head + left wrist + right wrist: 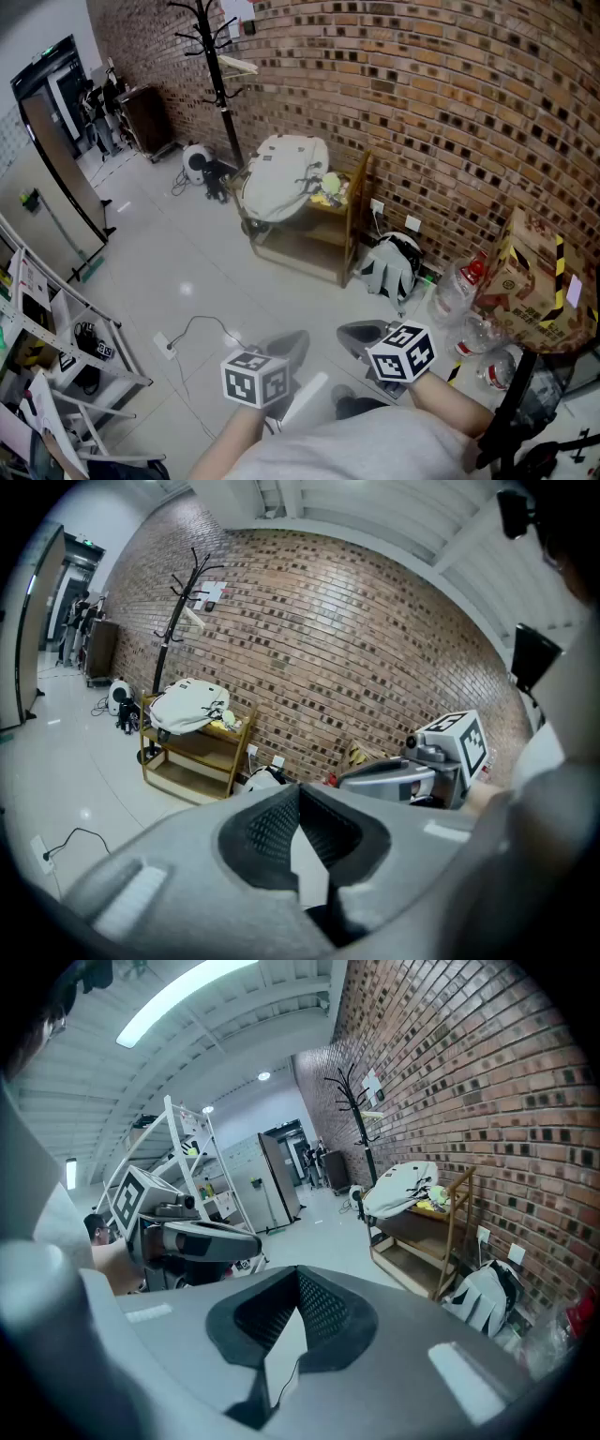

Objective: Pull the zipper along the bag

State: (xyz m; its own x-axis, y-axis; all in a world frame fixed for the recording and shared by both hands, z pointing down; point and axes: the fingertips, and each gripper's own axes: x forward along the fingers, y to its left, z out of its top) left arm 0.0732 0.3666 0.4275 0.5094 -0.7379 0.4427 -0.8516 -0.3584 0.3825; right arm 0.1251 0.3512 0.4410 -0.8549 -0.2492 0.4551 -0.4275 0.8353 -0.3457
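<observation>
- The left gripper (pixel 298 791) is held low and near, close to the person's body. Its jaws are pressed together at the tips, with nothing between them.
- The right gripper (pixel 298 1275) is just beside it on the right. Its jaws are also closed tip to tip and hold nothing.
- Each gripper carries a cube with black-and-white square markers. These are patterns only, with no letters.
- A cream bag (pixel 281 173) lies on top of a wooden shelf (pixel 352 239) against the brick wall (pixel 441 103). It is at the far side of the scene, well apart from both grippers, and its zipper cannot be made out from here.
- A grey and white bag (pixel 392 264) lies on the floor (pixel 178 272), just right of the shelf's near right leg.
- A black coat rack (pixel 214 56) stands at the wall, left of the shelf. A sheet of paper is pinned to the wall beside it, too small to read.
- A cardboard box (pixel 530 272) banded with yellow and black tape sits at the right. It has red print, which cannot be read at this size.
- Clear plastic bottles (pixel 457 289) lie just left of the box. One has a red label whose wording is not legible.
- A white power strip (pixel 166 345) with a thin cable lies on the floor at the near left, beside a white metal rack (pixel 56 337).
</observation>
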